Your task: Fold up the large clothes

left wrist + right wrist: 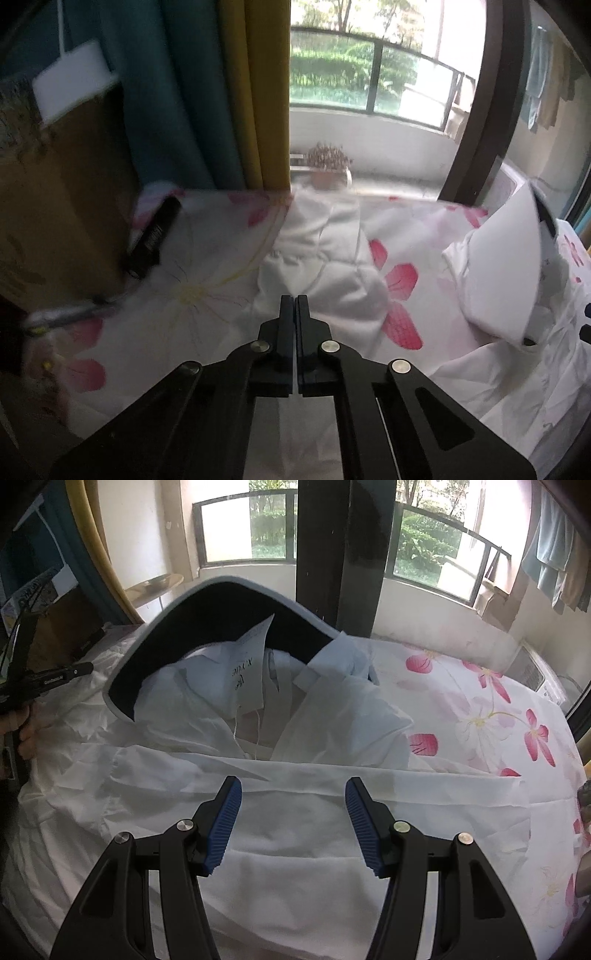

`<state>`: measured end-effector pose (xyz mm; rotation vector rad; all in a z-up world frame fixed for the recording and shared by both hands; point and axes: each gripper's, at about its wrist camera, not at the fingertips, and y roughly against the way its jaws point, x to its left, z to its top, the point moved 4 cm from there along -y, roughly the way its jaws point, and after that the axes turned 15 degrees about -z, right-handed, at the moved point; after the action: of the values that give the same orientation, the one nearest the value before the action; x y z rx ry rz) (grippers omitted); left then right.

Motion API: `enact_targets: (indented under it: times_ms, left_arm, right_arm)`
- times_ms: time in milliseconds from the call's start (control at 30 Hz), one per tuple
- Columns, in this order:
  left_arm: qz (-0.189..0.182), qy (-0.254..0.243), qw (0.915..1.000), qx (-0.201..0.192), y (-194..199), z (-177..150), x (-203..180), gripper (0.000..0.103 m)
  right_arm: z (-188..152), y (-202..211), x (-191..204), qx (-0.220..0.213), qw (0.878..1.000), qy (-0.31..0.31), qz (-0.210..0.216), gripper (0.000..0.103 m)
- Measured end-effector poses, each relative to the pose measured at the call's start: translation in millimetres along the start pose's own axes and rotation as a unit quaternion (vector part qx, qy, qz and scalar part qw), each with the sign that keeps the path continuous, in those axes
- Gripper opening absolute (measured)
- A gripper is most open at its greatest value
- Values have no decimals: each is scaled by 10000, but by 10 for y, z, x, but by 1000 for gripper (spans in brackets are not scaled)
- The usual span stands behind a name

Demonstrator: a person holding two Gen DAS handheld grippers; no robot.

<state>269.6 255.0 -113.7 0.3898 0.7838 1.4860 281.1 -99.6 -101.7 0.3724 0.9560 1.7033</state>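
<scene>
Left wrist view: the left hand-held gripper is clenched tight, its tips over a rumpled end of the white garment; whether cloth is pinched I cannot tell. The garment lies on a bed with a flowered sheet, curtains and a balcony window behind.

Right wrist view: the right hand-held gripper hangs released above a folded band of the white garment, collar and paper tag beyond. The fold seems barely begun; next, it must close on a fabric edge.
</scene>
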Motion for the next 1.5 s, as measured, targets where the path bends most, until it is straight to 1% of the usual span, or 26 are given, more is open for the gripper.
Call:
enact_targets:
  times_ms: [133, 233, 367, 567, 667, 800, 933, 1133, 1267, 1367, 1400, 1433, 1500]
  left_arm:
    - [3, 50, 9998, -209, 159, 72, 10, 0]
    - [-101, 49, 9995, -299, 255, 96, -83, 0]
    - [-376, 9, 9986, -379, 401, 115, -285, 0]
    - [-686, -343, 9942, -752, 810, 208, -878, 0]
    - [-764, -517, 9917, -899, 954, 219, -1160, 0]
    - [-1010, -667, 9881, -954, 1001, 197, -1631, 0]
    - [-1148, -806, 9858, -920, 944, 133, -2044, 0]
    - [-1372, -932, 9843, -612, 705, -31, -2626, 1]
    - [-1624, -949, 9819, -207, 479, -233, -2932, 1]
    - [-1869, -951, 9774, 275, 232, -452, -3138, 1]
    - [-1964, -955, 9746, 494, 146, -537, -3195, 1]
    - [-2110, -933, 9700, 768, 54, -651, -3260, 1]
    - [-2305, -855, 9636, 1054, -20, -788, -3306, 3]
  right_arm:
    - [-20, 103, -50, -98, 9999, -44, -8, 59]
    - [-59, 173, -89, -139, 9999, -72, -10, 59]
    - [-92, 220, -162, -159, 9998, -90, -14, 59]
    - [-134, 311, -313, -247, 9995, -208, -11, 59]
    - [-173, 379, -398, -334, 9990, -283, 34, 59]
    - [-256, 466, -523, -449, 9981, -412, 121, 59]
    - [-372, 545, -685, -539, 9968, -552, 198, 59]
    - [-579, 592, -1095, -589, 9945, -860, 137, 59]
    - [-702, 619, -1329, -581, 9930, -1029, 25, 59]
    - [-801, 608, -1487, -517, 9923, -1124, -77, 59]
    - [-830, 600, -1525, -487, 9922, -1139, -110, 59]
    - [-857, 595, -1560, -460, 9922, -1147, -134, 59]
    - [-909, 571, -1605, -373, 9925, -1145, -208, 59]
